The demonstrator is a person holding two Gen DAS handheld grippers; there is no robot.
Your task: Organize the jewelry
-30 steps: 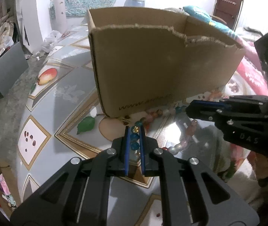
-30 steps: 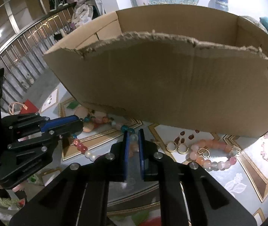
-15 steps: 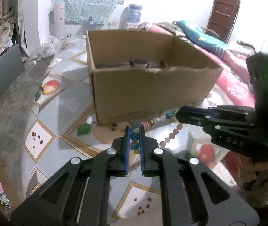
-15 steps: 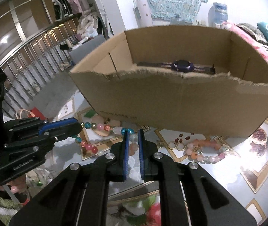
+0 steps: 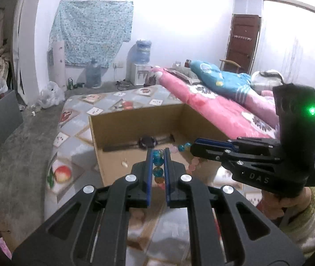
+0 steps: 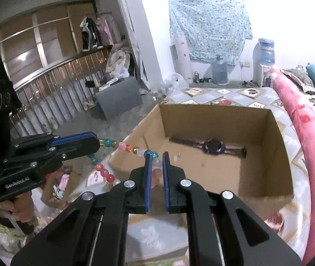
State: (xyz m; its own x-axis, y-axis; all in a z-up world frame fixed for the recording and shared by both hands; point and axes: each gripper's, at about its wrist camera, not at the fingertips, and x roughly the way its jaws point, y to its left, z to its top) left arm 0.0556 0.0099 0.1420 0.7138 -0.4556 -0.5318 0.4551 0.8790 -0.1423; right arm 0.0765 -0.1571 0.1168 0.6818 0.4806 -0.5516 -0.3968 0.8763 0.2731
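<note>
White walls (image 5: 179, 22), grey concrete floor (image 5: 13, 155), pink-covered bed (image 5: 212, 106).

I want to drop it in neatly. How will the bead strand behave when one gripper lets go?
Probably floppy: the bead strand sags in loops between the left gripper and the right gripper. The freed end would likely swing down. Its round, glossy beads may roll on the box floor.

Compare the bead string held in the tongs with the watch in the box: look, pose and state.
The bead string is a run of round, colourful, glossy beads; the watch is dark, with a flat strap. The bead string hangs in the air over the near edge of the cardboard box, gripped by the left tongs and right tongs; the watch lies loose and stretched out on the box floor. Both are jewelry.
</note>
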